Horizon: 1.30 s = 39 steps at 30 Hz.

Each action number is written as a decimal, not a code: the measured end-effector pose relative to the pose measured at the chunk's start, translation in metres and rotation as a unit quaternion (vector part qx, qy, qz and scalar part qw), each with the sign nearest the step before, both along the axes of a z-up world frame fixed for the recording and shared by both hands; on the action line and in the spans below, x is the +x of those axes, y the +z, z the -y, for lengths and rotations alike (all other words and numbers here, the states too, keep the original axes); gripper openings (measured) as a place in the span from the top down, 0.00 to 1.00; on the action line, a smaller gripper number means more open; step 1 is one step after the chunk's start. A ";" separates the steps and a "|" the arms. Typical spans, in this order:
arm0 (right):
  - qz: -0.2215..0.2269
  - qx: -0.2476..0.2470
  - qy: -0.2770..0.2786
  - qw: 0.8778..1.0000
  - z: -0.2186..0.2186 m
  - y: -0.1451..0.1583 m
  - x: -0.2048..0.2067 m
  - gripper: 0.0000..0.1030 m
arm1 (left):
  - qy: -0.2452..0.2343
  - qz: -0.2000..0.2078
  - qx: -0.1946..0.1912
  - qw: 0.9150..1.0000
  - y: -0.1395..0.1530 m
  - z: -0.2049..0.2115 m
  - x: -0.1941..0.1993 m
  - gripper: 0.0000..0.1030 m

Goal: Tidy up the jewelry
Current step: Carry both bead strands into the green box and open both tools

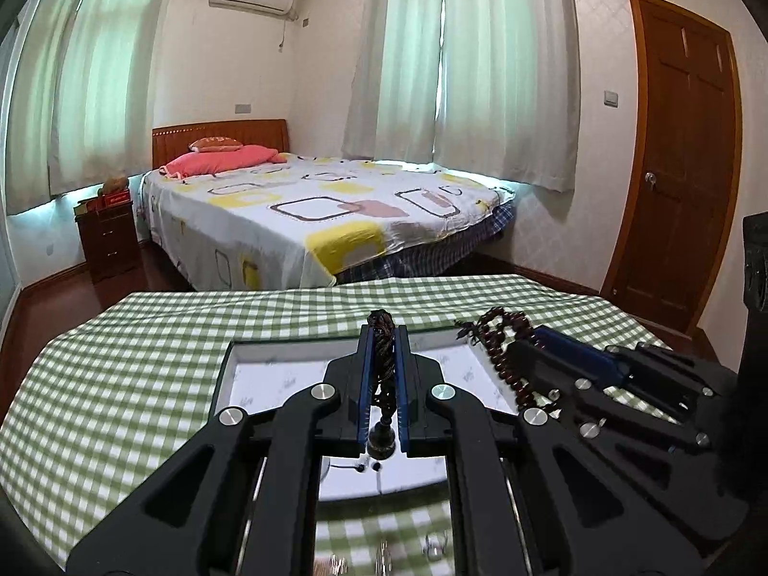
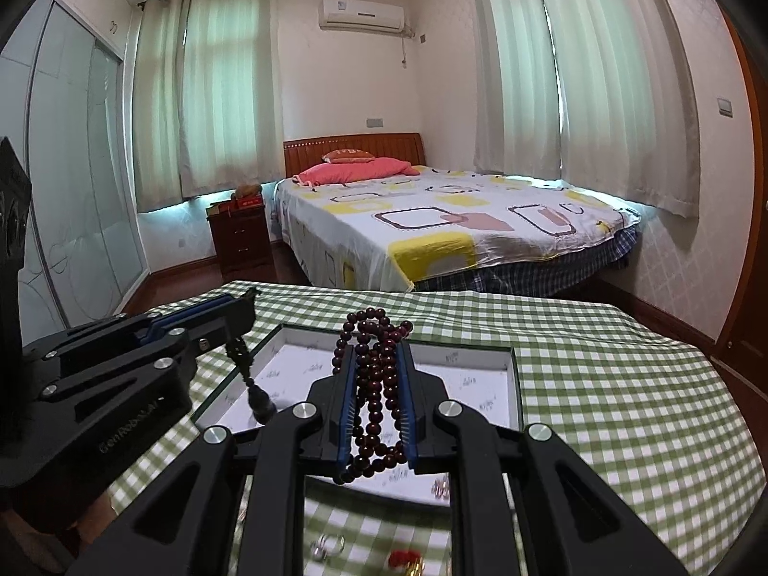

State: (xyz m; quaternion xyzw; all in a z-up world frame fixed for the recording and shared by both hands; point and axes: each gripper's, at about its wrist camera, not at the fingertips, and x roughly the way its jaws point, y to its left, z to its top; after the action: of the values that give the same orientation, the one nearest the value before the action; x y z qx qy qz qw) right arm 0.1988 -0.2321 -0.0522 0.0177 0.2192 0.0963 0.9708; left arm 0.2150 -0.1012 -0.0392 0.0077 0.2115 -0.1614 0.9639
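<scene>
In a bedroom, a green-checked counter [image 2: 600, 384] carries an open tray [image 2: 513, 369]. The left hand-held gripper [image 1: 383, 336] is clamped on a dark cord pendant [image 1: 381, 384] and the right hand-held gripper [image 2: 377, 360] on a red-brown bead strand [image 2: 374, 384], both above the tray. The carrying step seems in hand; next, each piece likely needs lowering into the tray before release.

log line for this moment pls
left hand-held gripper: shut on dark braided cord | right hand-held gripper: shut on red bead strand | both above open box

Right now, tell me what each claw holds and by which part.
Left claw: dark braided cord, pinched along its length. Right claw: dark red bead string, clamped mid-bundle.
</scene>
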 end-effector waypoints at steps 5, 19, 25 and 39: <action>-0.040 0.000 0.001 0.999 0.003 -0.032 0.032 0.84 | -0.004 -0.044 0.015 0.999 -0.039 0.013 0.034 0.92; -0.172 0.001 0.011 0.985 0.007 -0.107 0.079 0.84 | 0.005 -0.178 0.055 0.983 -0.127 0.020 0.089 0.91; -0.191 0.001 0.018 0.981 0.005 -0.114 0.083 0.76 | 0.000 -0.194 0.058 0.979 -0.135 0.022 0.093 0.88; -0.177 0.010 0.006 0.984 0.015 -0.107 0.076 0.59 | 0.018 -0.197 0.033 0.980 -0.130 0.007 0.093 0.51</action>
State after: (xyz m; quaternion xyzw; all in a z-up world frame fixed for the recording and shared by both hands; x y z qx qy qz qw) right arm 0.2746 -0.2471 -0.1596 0.0429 0.3863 0.0993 0.9160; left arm 0.3085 -0.1084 -0.1693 0.0034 0.4022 -0.1350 0.9055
